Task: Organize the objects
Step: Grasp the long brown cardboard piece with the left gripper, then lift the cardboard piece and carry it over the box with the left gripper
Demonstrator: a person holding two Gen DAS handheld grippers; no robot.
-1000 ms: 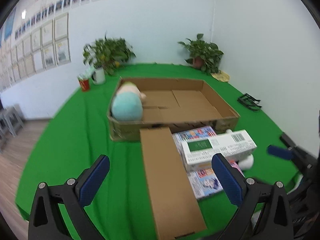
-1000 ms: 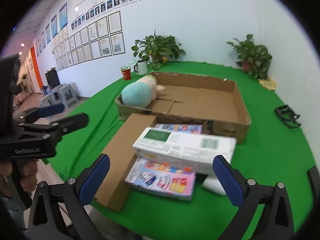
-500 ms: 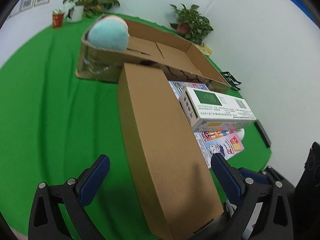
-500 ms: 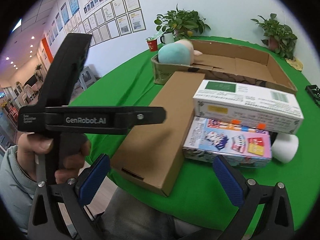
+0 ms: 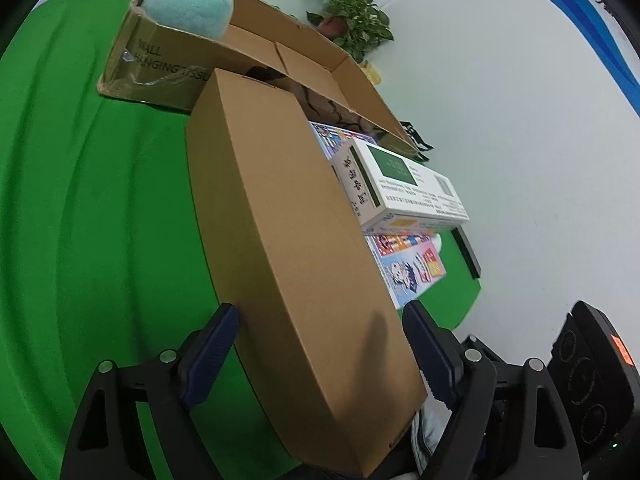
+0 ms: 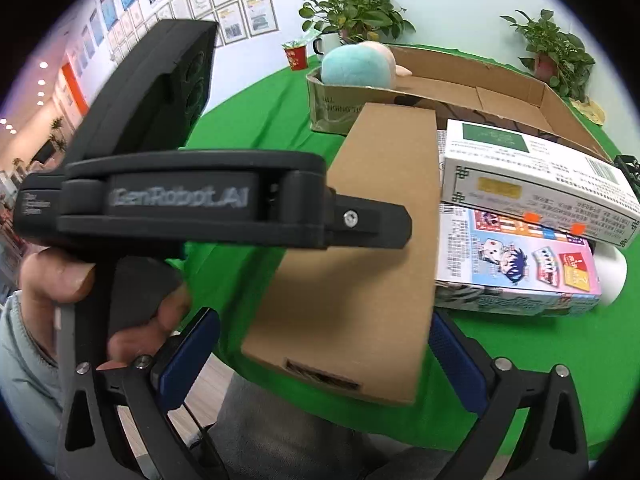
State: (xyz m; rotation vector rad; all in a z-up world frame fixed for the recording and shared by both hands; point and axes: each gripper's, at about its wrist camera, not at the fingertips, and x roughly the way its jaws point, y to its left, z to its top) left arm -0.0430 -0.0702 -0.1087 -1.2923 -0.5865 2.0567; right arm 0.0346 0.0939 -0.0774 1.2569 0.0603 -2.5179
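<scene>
The long brown box [image 5: 292, 240] lies mid-frame on the green bench [image 5: 80, 200]. The left gripper [image 5: 320, 344] straddles its near end, jaws just closing, pads about touching. The right gripper [image 6: 320, 344] is open.

Bright, even indoor light; ceiling spots [image 6: 42, 65] glow far left. Soft shadows. Heavy fisheye bending, black corners. Near gripper body [image 6: 180, 200] blurred.
</scene>
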